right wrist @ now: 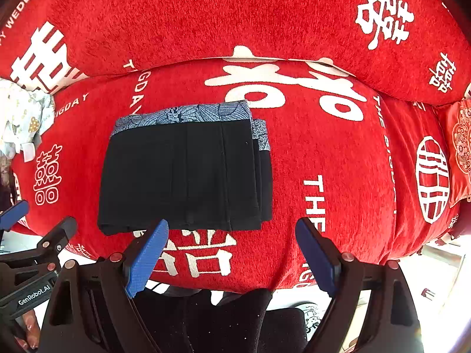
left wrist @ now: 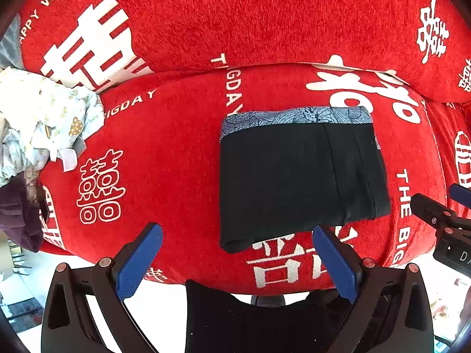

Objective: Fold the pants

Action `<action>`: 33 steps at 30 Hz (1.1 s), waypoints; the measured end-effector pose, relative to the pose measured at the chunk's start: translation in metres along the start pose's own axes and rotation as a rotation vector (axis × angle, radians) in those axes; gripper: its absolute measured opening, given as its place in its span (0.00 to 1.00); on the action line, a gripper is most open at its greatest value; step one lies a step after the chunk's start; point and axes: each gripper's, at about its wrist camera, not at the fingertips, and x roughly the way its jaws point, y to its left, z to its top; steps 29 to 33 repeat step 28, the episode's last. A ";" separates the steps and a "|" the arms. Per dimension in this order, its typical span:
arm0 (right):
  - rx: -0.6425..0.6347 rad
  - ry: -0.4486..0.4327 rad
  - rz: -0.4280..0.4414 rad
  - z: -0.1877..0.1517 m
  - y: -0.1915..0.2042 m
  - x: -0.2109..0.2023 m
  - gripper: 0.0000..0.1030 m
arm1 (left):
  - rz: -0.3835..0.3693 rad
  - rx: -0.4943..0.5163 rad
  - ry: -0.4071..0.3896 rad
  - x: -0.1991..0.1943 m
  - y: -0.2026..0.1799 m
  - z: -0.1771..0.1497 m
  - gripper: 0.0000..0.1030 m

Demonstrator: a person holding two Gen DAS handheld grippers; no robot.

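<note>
The black pants (left wrist: 300, 179) lie folded into a compact rectangle on the red sofa seat, with a blue-grey patterned waistband along the far edge. They also show in the right wrist view (right wrist: 185, 173). My left gripper (left wrist: 237, 232) is open and empty, hovering just in front of the pants' near edge. My right gripper (right wrist: 232, 225) is open and empty, also just in front of the near edge. The right gripper shows at the right edge of the left wrist view (left wrist: 441, 214). The left gripper shows at the left edge of the right wrist view (right wrist: 38, 226).
The red sofa seat cushion (left wrist: 164, 158) has white lettering, with a back cushion (left wrist: 235, 14) behind. A pile of pale and purple clothes (left wrist: 41, 117) lies at the left end. A red embroidered pillow (right wrist: 459, 147) sits at the right end.
</note>
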 end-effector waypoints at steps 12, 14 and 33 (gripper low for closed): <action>-0.006 0.012 0.000 0.001 0.000 0.003 0.88 | -0.005 0.000 0.005 0.001 -0.002 0.001 0.99; -0.007 0.013 0.000 0.001 0.000 0.004 0.88 | -0.005 0.001 0.002 0.001 -0.002 0.001 0.99; -0.015 0.022 -0.007 0.002 0.002 0.005 0.88 | -0.021 0.008 -0.026 -0.002 -0.003 0.002 0.99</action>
